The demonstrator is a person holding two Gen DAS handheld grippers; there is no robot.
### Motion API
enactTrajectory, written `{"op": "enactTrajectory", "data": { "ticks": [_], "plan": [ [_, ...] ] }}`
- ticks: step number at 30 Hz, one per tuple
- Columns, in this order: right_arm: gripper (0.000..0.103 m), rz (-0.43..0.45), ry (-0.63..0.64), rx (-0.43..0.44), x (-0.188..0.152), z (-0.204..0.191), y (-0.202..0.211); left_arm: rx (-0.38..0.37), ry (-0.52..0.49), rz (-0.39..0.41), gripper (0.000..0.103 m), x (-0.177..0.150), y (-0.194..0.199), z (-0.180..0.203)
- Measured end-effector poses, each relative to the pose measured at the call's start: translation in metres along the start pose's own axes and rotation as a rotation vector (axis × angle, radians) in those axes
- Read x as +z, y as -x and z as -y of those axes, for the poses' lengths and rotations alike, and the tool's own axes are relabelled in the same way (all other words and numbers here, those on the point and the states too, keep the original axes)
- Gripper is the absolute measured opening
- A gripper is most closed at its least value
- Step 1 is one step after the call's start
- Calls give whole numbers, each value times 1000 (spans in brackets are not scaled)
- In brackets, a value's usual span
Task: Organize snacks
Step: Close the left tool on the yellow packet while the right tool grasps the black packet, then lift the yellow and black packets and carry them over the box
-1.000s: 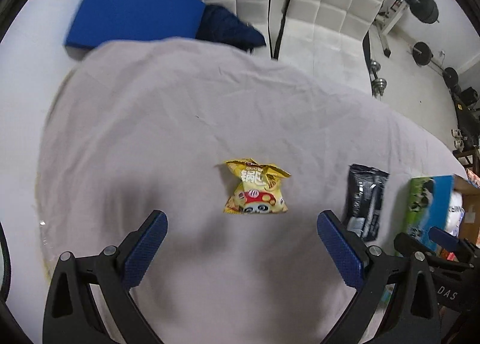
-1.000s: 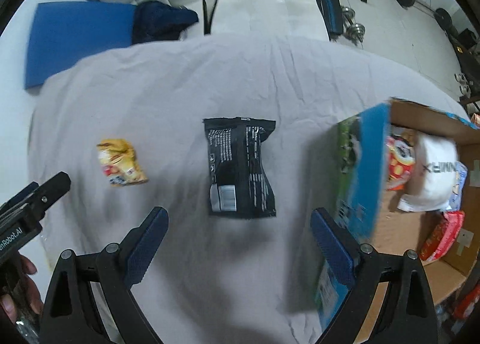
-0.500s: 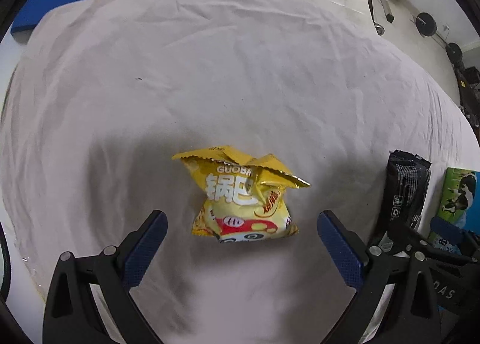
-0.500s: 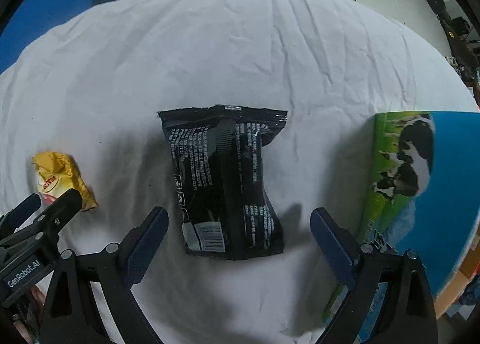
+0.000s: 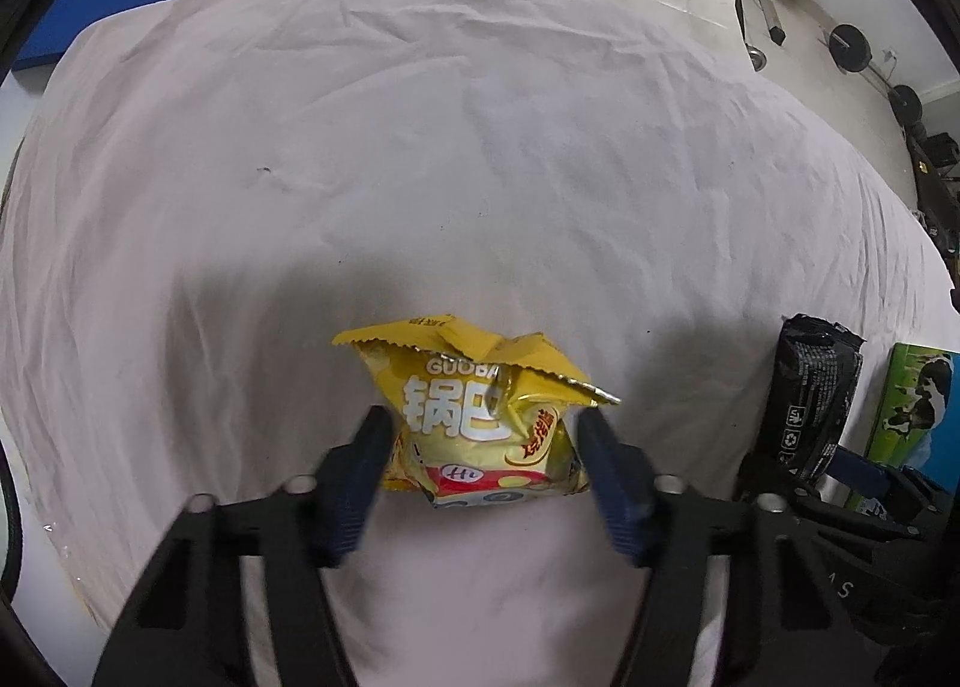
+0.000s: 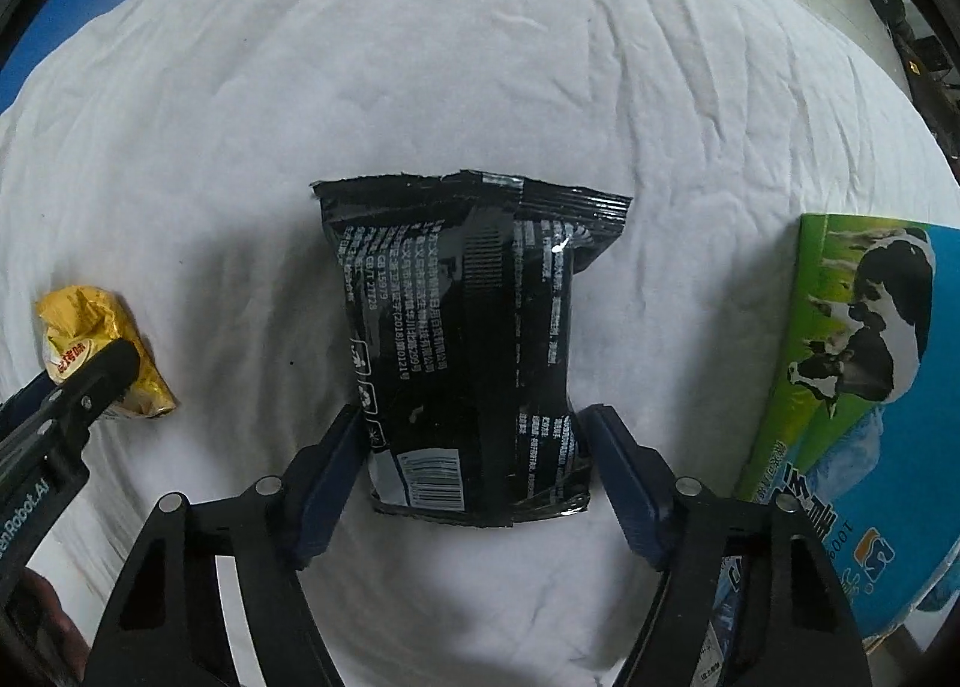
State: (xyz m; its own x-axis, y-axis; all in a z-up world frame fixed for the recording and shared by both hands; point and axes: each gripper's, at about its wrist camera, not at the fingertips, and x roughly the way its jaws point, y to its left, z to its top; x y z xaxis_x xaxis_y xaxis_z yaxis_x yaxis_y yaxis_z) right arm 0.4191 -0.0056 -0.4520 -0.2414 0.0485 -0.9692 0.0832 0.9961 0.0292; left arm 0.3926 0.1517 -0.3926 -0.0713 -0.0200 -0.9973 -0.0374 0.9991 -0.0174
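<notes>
Two snack packets lie on the sheet-covered surface [image 5: 480,135], one between each pair of my jaws. My left gripper [image 5: 485,450] has its blue pads drawn in narrow against both sides of the yellow snack bag [image 5: 480,417], which lies flat with its printed face up; its crimped, crumpled top edge points away from me and its long axis runs roughly along my fingers. My right gripper [image 6: 474,450] is likewise closed in on the black snack packet [image 6: 468,351], the pads pressing the lower part of its two long edges. That packet lies back side up, barcode end nearest me, torn-looking top seal pointing away, long axis running straight out from the jaws with a slight lean to the left. From the right wrist view the yellow snack bag [image 6: 90,339] sits well apart to the left of the black one, with the left gripper's finger over it. One carton box [image 6: 864,387], printed with a cow on green and blue, stands at the right, near the black packet but not touching it.
</notes>
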Motion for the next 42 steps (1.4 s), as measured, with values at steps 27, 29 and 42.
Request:
{"op": "enactTrajectory", "data": {
  "ticks": [27,29,42],
  "plan": [
    [53,53,75,0,-16,-6,19,-22,6,143,40,-22,54,6],
    [53,74,95,13,-23,-7,30,-40,10,162,40,-26,67,8],
    [52,283,209,104,-88,15,158,-130,-26,320,40,-76,175,49]
  ]
}}
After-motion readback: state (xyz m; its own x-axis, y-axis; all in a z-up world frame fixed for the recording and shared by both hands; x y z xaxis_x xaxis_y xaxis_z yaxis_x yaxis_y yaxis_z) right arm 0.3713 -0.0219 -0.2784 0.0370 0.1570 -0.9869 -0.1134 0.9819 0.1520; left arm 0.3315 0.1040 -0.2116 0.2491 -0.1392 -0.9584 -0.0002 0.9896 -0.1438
